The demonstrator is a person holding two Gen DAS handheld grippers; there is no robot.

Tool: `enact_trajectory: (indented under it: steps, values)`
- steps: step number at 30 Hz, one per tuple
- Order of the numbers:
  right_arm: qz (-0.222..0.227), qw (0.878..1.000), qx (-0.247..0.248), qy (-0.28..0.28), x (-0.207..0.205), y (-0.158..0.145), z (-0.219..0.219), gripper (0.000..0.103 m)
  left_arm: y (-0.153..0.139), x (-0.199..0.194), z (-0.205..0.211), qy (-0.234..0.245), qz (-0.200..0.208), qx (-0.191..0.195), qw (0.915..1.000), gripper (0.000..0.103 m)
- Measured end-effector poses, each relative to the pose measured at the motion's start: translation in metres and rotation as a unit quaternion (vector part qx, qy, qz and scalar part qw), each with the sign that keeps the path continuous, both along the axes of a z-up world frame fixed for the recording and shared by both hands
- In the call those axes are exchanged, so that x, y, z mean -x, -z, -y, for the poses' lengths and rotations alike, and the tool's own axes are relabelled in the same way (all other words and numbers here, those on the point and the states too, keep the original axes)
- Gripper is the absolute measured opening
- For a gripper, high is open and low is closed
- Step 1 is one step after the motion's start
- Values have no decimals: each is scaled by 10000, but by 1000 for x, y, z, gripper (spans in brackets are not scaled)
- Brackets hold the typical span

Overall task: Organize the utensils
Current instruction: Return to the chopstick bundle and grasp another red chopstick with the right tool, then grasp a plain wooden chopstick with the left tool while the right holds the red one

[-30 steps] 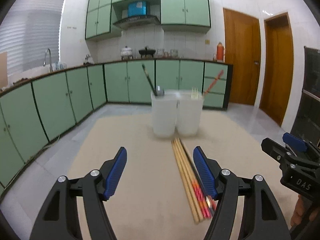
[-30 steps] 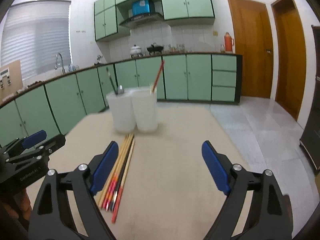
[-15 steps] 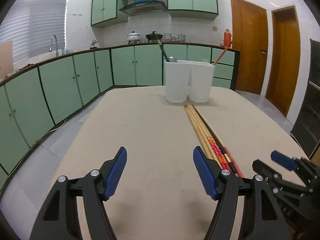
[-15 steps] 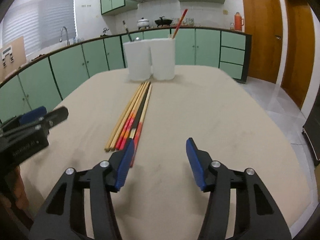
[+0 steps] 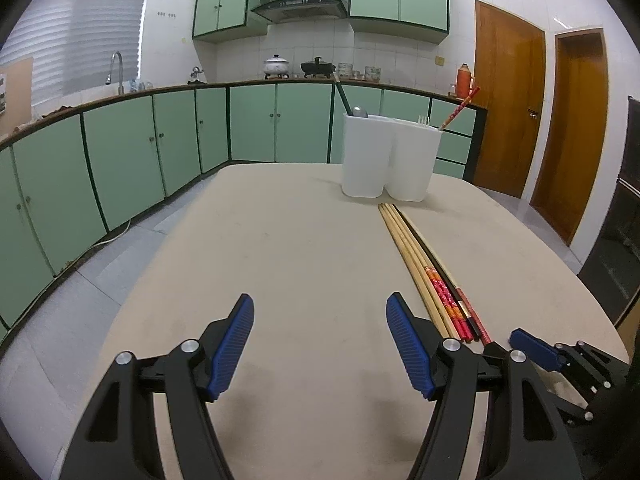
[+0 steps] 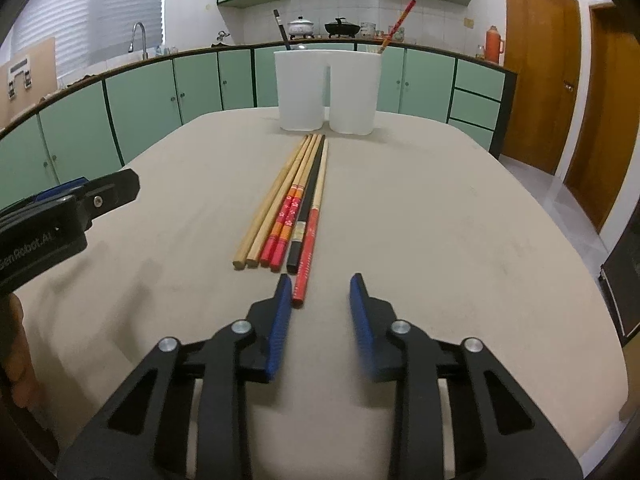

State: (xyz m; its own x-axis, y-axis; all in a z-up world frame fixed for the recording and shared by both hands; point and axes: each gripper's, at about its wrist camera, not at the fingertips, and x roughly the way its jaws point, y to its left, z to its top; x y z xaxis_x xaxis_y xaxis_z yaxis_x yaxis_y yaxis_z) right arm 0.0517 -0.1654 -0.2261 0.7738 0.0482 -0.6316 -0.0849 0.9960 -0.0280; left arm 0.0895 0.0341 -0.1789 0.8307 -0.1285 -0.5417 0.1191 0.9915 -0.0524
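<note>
the table (image 6: 460, 220) holds a white holder (image 6: 326, 90) at its far end, and six chopsticks (image 6: 296, 208) lie side by side before it. the right gripper (image 6: 318, 316) is half spread and empty, just short of the red stick's end. the left gripper (image 5: 320, 344) is wide apart, empty. a pinch here may catch neighbouring sticks or roll them apart.

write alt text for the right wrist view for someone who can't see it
An open, empty right hand-held gripper points at the near ends of six chopsticks lying side by side on a beige table. Behind them stands a white utensil holder; the left hand-held gripper shows at the left edge.
</note>
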Motion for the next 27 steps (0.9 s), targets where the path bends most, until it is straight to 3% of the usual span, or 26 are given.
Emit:
enact_trajectory:
  steps: [7, 14, 27]
  values:
    - [28, 9999, 112, -117, -2, 2, -6, 6, 2, 0, -1, -8, -11, 27, 10000, 67]
    - [18, 10000, -19, -63, -2, 0, 1, 6, 1, -2, 9, 50, -52, -2, 10000, 67]
    - [152, 9975, -251, 651, -7, -10, 50, 5, 16, -2, 46, 368, -396, -3, 9985, 65]
